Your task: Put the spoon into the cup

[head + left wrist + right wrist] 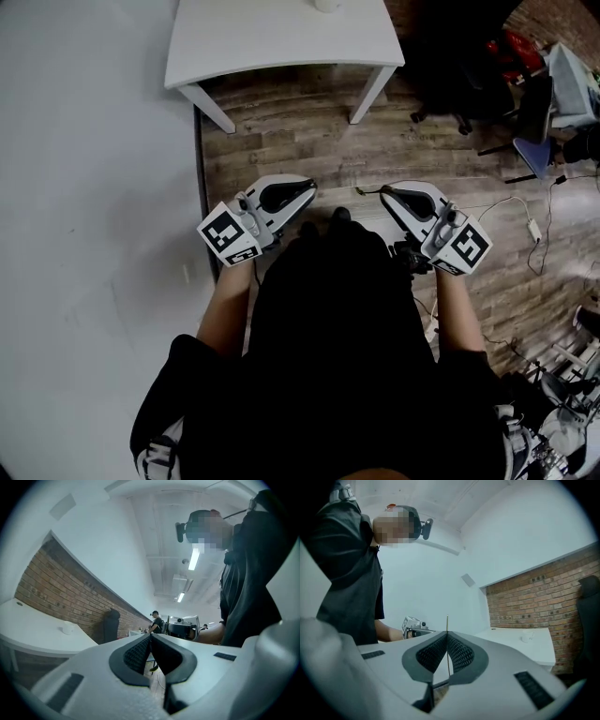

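The person stands well back from the white counter (281, 37), arms bent and tucked close to the body. The left gripper (309, 187) and the right gripper (382, 192) point their tips at each other. The left jaws are pressed together with nothing in them. The right jaws pinch the thin spoon (447, 623), which stands straight up in the gap, and its end pokes out past the tips. The cup (528, 638) sits on the counter, far from the spoon.
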### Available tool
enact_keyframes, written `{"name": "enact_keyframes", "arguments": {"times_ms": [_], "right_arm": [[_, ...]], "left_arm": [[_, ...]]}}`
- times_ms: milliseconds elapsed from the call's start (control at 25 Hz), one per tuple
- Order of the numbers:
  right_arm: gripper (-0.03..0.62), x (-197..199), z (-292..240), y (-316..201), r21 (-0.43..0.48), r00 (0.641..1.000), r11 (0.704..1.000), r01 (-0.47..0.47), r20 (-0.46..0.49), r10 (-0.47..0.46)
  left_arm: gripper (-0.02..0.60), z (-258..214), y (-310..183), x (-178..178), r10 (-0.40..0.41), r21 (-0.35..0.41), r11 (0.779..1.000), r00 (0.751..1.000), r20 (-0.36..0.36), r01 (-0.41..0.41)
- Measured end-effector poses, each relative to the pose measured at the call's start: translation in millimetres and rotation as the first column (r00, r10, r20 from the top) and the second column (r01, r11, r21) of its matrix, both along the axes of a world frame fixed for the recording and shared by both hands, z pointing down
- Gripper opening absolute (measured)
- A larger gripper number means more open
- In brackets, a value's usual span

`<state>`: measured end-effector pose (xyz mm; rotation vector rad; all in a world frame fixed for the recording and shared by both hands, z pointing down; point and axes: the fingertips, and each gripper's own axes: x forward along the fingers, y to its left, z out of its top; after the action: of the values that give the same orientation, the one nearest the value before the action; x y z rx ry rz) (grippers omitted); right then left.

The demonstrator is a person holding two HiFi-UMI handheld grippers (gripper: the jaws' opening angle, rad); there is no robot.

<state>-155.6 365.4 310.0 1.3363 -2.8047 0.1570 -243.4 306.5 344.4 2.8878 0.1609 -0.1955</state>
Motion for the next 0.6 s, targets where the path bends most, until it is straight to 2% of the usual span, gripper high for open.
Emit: {"name": "enact_keyframes", "arguments": {"times_ms": [240, 600], "right_arm": [[0.011, 8, 15, -22, -0.024, 1.000, 1.000, -0.003, -0.004, 0.003], [0.011, 51, 33, -47, -0.066, 1.000, 0.998, 0.001, 0.017, 0.000]], "left_arm": [[0.025, 30, -10, -15, -0.058, -0.071, 0.996, 0.997, 0.041, 0.061], [0.025, 45, -38, 27, -0.050, -0.106, 0.993, 0.994, 0.095, 0.060]]}}
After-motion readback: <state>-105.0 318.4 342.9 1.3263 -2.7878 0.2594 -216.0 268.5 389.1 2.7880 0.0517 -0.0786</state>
